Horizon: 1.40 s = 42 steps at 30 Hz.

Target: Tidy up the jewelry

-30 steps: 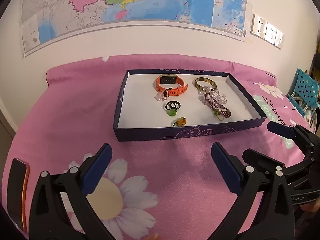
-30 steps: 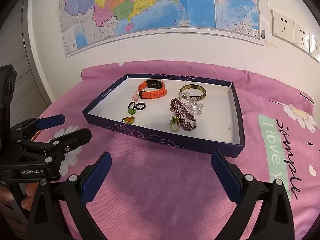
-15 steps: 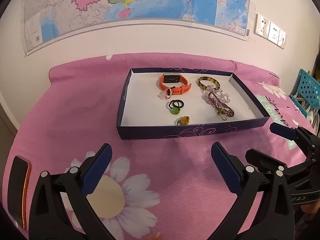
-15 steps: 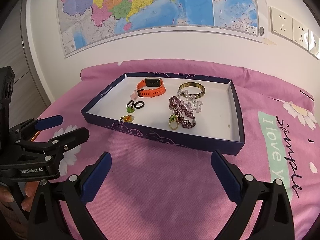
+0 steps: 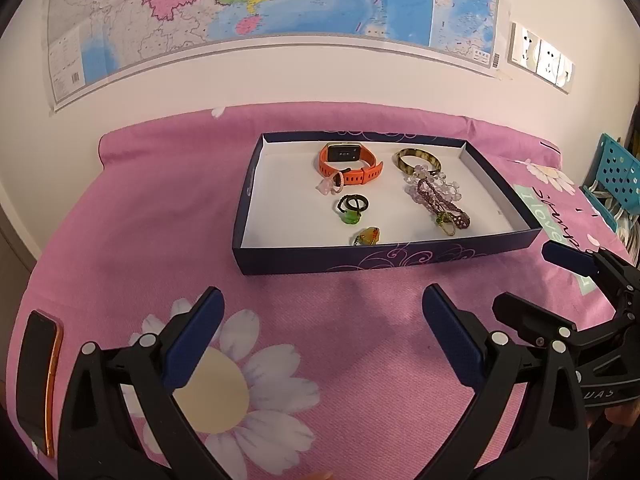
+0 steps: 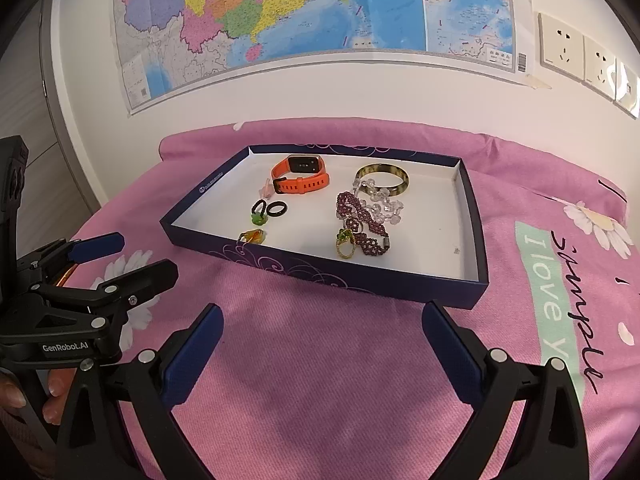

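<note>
Both jaws stand wide open and hold nothing: the left gripper point(image 5: 322, 312) and the right gripper point(image 6: 322, 330) hover low over the pink cloth point(image 5: 152, 216), side by side. Ahead of both, well apart from the fingertips, sits the box point(image 5: 384, 258), its long side running left to right across their path. Inside lie the rings point(image 5: 352, 205) toward the left gripper, the beaded bracelets point(image 6: 362, 222) toward the right, then the orange watch point(image 5: 349, 162) and bangle point(image 5: 418, 161) at the far wall. Neither gripper looks clearly nearer. Compared with a second ago, the box appears slightly farther off, suggesting both grippers have drawn back a little.
</note>
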Available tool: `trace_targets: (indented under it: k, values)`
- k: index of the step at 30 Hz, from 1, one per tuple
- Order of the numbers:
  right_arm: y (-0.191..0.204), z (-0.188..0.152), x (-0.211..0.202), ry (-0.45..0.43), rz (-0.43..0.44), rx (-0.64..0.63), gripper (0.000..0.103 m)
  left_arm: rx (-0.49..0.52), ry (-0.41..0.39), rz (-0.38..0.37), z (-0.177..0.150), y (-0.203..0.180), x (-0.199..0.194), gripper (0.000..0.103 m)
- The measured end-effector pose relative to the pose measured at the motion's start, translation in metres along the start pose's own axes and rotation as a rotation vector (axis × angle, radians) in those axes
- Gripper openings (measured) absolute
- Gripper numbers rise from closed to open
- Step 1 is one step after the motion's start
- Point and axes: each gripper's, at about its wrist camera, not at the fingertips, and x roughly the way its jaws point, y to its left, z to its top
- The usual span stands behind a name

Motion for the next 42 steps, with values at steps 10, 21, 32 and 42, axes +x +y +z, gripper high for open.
trace_targets:
  k: [10, 21, 32, 42]
  values:
    - [-0.0016, 0.0002, -0.0006, -0.002, -0.004, 0.003, 0.096, -0.005, 0.007, 0.001, -0.0010, -0.0002, 0.0009, 0.098]
    - [-0.0021, 0.0001, -0.0005, 0.003, -0.004, 0.003, 0.096, -0.006, 0.012, -0.001, -0.0013, 0.0006, 0.0028, 0.098]
    - [-0.0031, 0.0009, 0.0018, 0.007, -0.006, 0.002, 0.096, -0.001, 0.015, -0.002, -0.0024, -0.0006, 0.0044, 0.098]
    - [-0.0037, 0.0011, 0.0022, 0.007, -0.007, -0.001, 0.096, -0.001, 0.014, -0.003, -0.0026, -0.0017, 0.0045, 0.098]
